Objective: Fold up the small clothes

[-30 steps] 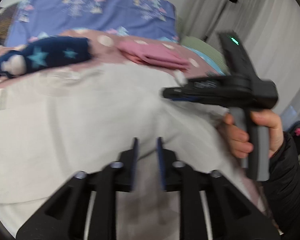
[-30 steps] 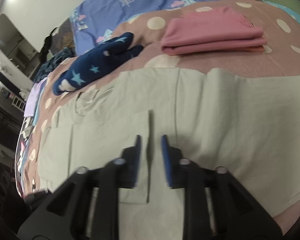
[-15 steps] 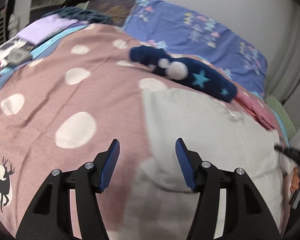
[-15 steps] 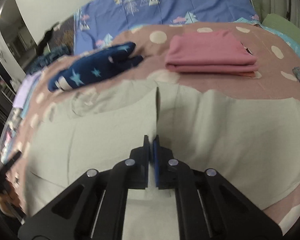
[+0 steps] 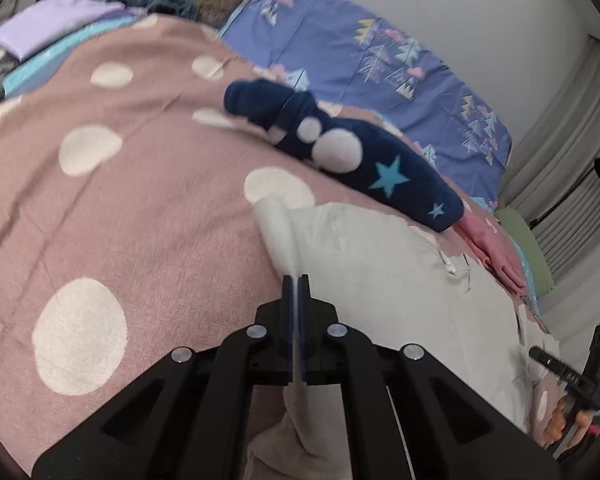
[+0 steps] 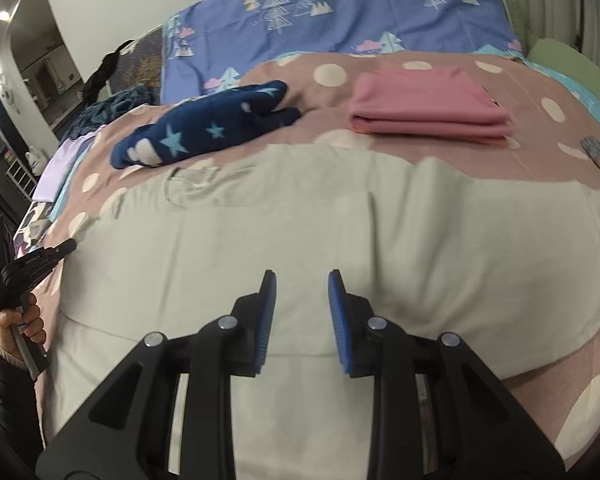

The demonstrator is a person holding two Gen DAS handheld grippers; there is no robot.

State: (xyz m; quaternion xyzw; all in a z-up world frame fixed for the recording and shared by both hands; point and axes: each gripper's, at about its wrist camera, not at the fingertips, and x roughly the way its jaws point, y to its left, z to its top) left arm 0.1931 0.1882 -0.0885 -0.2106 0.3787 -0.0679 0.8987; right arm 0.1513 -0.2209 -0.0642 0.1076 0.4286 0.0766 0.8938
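Pinching the left edge of the pale grey-green cotton garment (image 5: 380, 264) spread on the dotted pink bedspread (image 5: 100, 208), your left tongs (image 5: 296, 280) have just closed to lift a fold; your right tongs (image 6: 302, 280) have just opened, empty above the cloth.

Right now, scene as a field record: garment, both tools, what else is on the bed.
garment: pale grey-green garment spread flat on the dotted pink bedspread
left tool: just closed, shut on the garment's edge, which is lifted into a ridge
right tool: just opened, nothing between its pads, over the garment
folded pile: pink clothes, stacked behind the garment
unfolded item: navy star-print piece, lying loose beside the pink pile
pillow: blue tree-print pillow at the head of the bed
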